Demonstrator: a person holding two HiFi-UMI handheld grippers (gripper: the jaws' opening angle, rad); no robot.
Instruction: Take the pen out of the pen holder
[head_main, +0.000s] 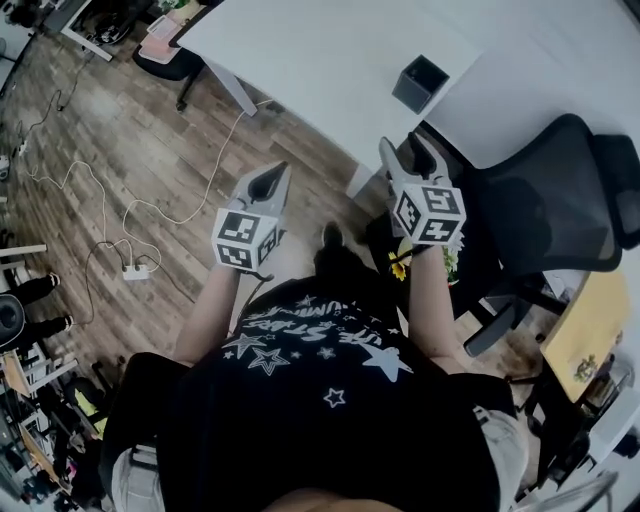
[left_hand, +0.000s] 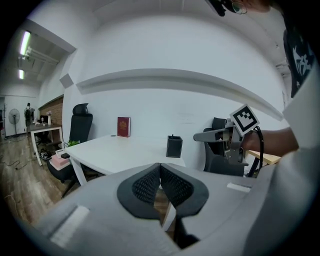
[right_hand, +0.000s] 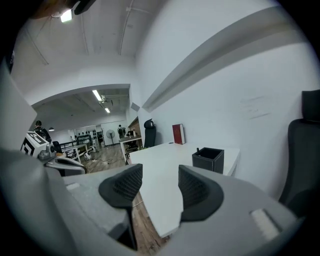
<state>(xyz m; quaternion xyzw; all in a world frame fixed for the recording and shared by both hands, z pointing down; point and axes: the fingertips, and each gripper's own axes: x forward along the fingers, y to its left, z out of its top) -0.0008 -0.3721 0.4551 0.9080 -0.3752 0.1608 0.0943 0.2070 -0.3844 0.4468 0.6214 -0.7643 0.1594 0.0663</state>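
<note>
Person stood at the corner of a white table, both grippers raised at chest height and well short of it. Left gripper hung over the wood floor; its own view showed the fingers pressed together along their length, nothing between them. Right gripper was held near the table's edge, its fingers parted by a clear gap, empty, with only bare tabletop seen through the gap. Black square pen holder stood upright near the table's corner, apart from both grippers. The dark tip of the pen stuck up just above its rim at one corner; the rest of the pen was hidden inside. A red book stood upright further back on the table against the wall. Black office chair sat to the person's right, beside the table. A white cable and power strip lay on the floor to the left.
</note>
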